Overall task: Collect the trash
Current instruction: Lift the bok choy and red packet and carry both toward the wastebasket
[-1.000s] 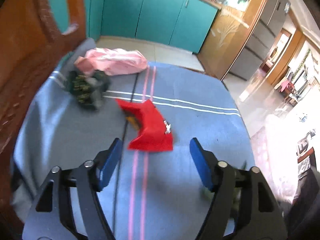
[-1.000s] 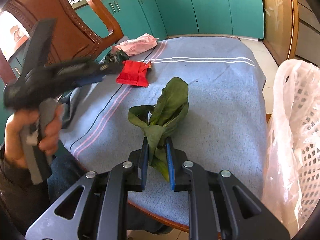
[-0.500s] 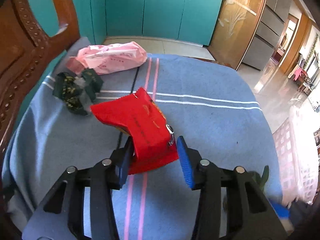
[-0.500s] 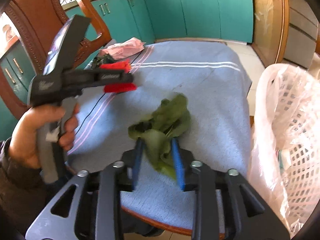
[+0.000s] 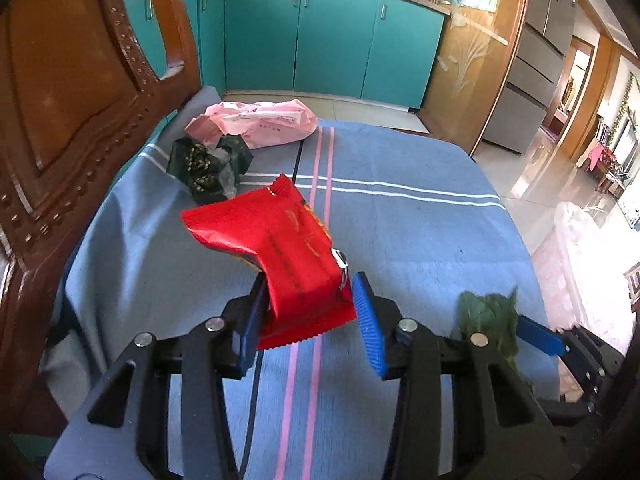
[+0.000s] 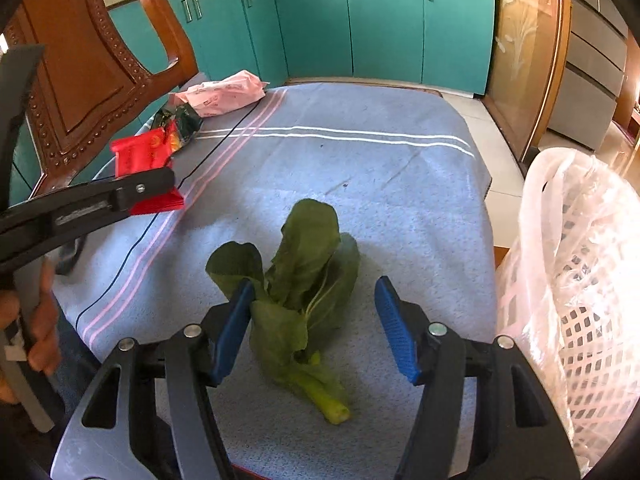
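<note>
A red snack wrapper (image 5: 280, 248) hangs above the blue tablecloth (image 5: 420, 240), and my left gripper (image 5: 310, 284) is shut on its lower end. The right wrist view shows the same wrapper (image 6: 140, 152) raised at the left in that gripper (image 6: 160, 184). A leafy green vegetable (image 6: 304, 252) lies on the cloth near the front edge, stem toward me. My right gripper (image 6: 314, 284) straddles it with jaws opening. Its left pad is at the leaf's edge and its right pad stands apart from the leaf.
A pink plastic bag (image 5: 260, 122) and a crumpled dark green wrapper (image 5: 208, 168) lie at the cloth's far left. A carved wooden chair back (image 5: 80, 80) rises on the left. A white lattice basket lined with a clear bag (image 6: 580, 280) stands beside the table's right edge.
My left gripper closed on the red wrapper and lifted it off the cloth. My right gripper let go of the green vegetable, which now lies flat between widening jaws.
</note>
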Demonstrator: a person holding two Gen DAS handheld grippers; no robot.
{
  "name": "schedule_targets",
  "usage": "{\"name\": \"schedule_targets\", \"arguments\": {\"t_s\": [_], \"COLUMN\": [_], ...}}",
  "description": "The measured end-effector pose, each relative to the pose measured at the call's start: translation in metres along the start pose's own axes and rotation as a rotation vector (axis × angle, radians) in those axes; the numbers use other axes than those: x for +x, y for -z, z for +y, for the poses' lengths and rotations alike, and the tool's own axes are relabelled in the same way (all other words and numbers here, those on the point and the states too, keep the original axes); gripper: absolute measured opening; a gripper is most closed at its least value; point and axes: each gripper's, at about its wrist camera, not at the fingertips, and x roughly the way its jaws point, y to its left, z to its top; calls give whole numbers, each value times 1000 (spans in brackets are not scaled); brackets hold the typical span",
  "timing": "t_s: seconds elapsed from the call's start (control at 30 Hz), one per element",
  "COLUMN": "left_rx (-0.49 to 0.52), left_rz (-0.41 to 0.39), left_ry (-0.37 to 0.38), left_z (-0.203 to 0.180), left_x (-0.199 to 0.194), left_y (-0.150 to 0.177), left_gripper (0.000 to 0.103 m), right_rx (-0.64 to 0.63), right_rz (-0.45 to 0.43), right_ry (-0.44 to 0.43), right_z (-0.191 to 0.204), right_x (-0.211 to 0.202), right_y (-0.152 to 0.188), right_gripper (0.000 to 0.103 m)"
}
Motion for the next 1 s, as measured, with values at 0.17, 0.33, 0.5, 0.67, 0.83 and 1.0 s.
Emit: {"name": "schedule_targets", "arguments": {"t_s": [0.17,0.33,0.5,0.67,0.83,1.0], "left_rx": [-42,-35,-55,-67,-66,-50], "left_rz": [21,16,-7,-27,-54,-80], "left_ry": [27,14,0,4,24,58], "left_z": [7,10,18,22,19,7], "left_x": [-13,-29,-44,-57,-73,-89], "left_y": [16,30,37,40,40,38], "left_gripper": [44,44,44,44,44,44], "right_rx": [-18,-46,-42,-35,-7,56], "right_rz": [0,6,-23,-69,-113,-168], "right_ry": [-19,-55,-74,-74,-97,-122], "right_z": [5,17,23,23,14,-4], "right_x": [-1,2,-7,-25,-44,-71], "right_y": [2,2,-1,-4,-9,-15], "right_gripper": [57,27,17,17,17,17]}}
